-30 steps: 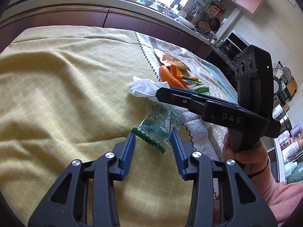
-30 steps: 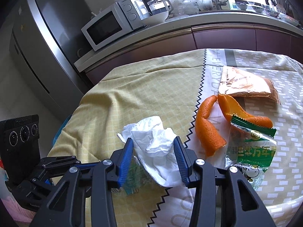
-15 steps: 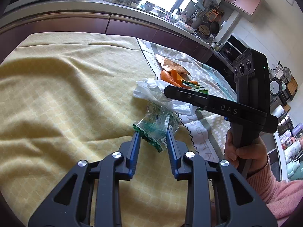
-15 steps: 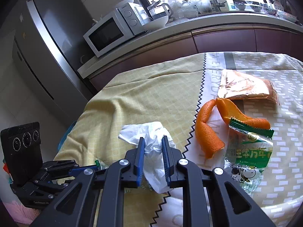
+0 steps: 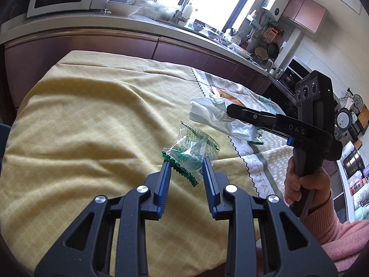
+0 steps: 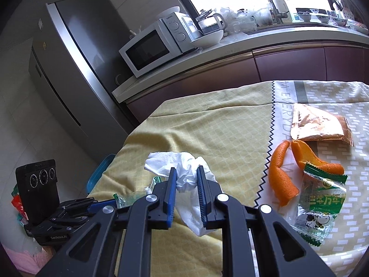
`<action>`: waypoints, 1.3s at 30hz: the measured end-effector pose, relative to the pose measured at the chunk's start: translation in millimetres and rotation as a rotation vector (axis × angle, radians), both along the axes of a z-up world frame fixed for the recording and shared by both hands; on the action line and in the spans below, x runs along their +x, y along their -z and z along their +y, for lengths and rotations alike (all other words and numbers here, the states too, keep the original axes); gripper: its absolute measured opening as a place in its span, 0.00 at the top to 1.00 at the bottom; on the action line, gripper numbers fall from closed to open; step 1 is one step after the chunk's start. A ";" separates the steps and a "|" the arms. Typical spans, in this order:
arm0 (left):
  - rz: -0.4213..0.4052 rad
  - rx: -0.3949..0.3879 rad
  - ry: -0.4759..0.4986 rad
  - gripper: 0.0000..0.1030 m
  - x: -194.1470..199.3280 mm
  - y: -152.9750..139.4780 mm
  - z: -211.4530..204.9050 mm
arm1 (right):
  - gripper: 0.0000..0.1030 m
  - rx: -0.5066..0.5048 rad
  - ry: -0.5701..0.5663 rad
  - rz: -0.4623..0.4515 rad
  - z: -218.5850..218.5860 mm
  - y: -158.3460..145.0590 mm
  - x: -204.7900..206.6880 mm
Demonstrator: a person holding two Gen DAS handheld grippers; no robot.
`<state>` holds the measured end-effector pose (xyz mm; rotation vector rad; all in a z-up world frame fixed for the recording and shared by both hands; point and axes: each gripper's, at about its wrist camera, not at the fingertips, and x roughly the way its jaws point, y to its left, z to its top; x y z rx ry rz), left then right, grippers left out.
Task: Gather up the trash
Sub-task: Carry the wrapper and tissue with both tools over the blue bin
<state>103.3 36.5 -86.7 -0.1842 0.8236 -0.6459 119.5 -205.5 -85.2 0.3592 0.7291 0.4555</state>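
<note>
My left gripper [image 5: 186,164] is shut on a clear green snack wrapper [image 5: 189,151], pinched at its tips just above the yellow tablecloth [image 5: 92,127]. My right gripper [image 6: 186,173] is shut on a crumpled white tissue [image 6: 182,161], which hangs down below the pads. The left wrist view shows the right gripper [image 5: 229,111] side on, with the tissue [image 5: 207,112] bunched at its tip. A person's hand [image 5: 304,182] in a pink sleeve grips its handle. The left gripper [image 6: 114,202] sits low at the left of the right wrist view, wrapper at its tips.
Orange peel [image 6: 281,180], a green and white sweet wrapper [image 6: 320,198] and a brown foil packet [image 6: 318,124] lie on the patterned cloth to the right. A blue-rimmed container [image 6: 99,173] stands on the floor by the table's left corner. Behind run a counter, microwave [image 6: 156,46] and fridge.
Both grippers closed: the right one onto the tissue, the left one onto the green wrapper. Both then rose from the cloth, carrying what they hold.
</note>
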 end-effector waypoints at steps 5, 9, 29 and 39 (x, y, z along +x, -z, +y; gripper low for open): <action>-0.024 0.010 -0.053 0.73 -8.0 -5.5 25.4 | 0.84 0.019 -0.040 -0.013 16.5 -5.6 2.6; -0.045 0.022 -0.101 0.73 -14.5 -10.0 48.3 | 0.84 0.032 -0.080 -0.018 34.9 -9.2 5.3; -0.097 0.034 -0.422 0.73 -55.3 -31.2 192.8 | 0.84 0.049 -0.320 -0.014 146.3 -18.9 31.2; -0.092 0.053 -0.575 0.73 -59.6 -29.0 253.6 | 0.84 0.033 -0.444 -0.010 208.0 -24.0 43.3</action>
